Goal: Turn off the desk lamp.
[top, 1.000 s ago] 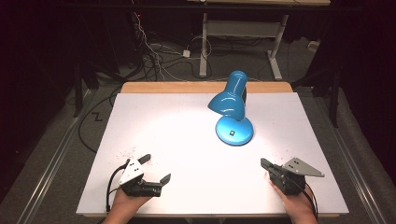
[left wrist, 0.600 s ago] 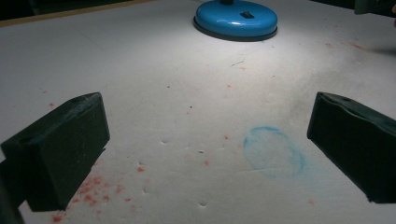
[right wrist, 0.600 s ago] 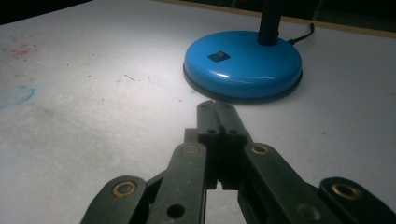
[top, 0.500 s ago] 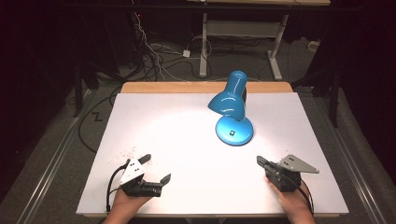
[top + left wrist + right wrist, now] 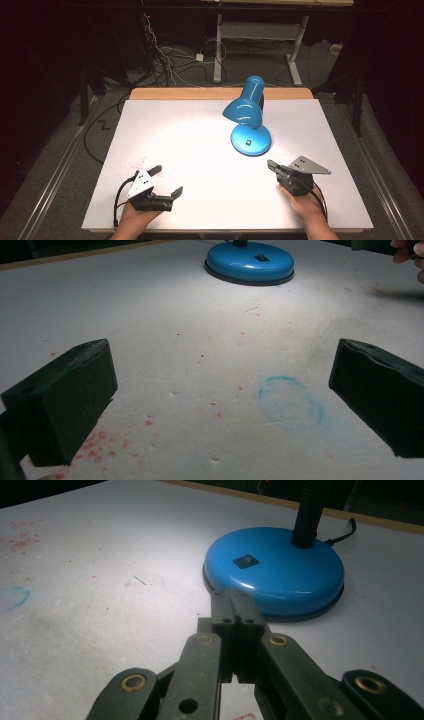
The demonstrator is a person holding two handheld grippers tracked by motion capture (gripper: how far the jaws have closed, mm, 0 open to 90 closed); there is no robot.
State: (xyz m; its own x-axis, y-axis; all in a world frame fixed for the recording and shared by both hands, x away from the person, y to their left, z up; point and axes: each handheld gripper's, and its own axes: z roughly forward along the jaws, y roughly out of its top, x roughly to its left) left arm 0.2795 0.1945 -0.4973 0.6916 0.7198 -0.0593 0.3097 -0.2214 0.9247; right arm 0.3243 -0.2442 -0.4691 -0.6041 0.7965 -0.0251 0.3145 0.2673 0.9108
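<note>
A blue desk lamp (image 5: 249, 107) stands lit at the right rear of the white table (image 5: 190, 150), shade turned to the left. Its round base (image 5: 280, 570) carries a small black switch (image 5: 245, 561) and a black flexible neck. My right gripper (image 5: 271, 165) is shut with nothing in it; its tip (image 5: 231, 600) sits just short of the base's near edge. At the front left my left gripper (image 5: 166, 180) is open above bare table, jaws wide apart (image 5: 220, 405). The lamp base (image 5: 249, 262) lies far ahead of it.
Red specks and a faint blue ring (image 5: 291, 401) mark the table surface near the left gripper. A wooden strip (image 5: 220, 93) runs along the table's far edge. Beyond it are cables (image 5: 170, 60) and a desk frame (image 5: 260, 35) on the dark floor.
The right gripper has moved forward and a little left toward the lamp base. The left gripper has stayed in place and open.
</note>
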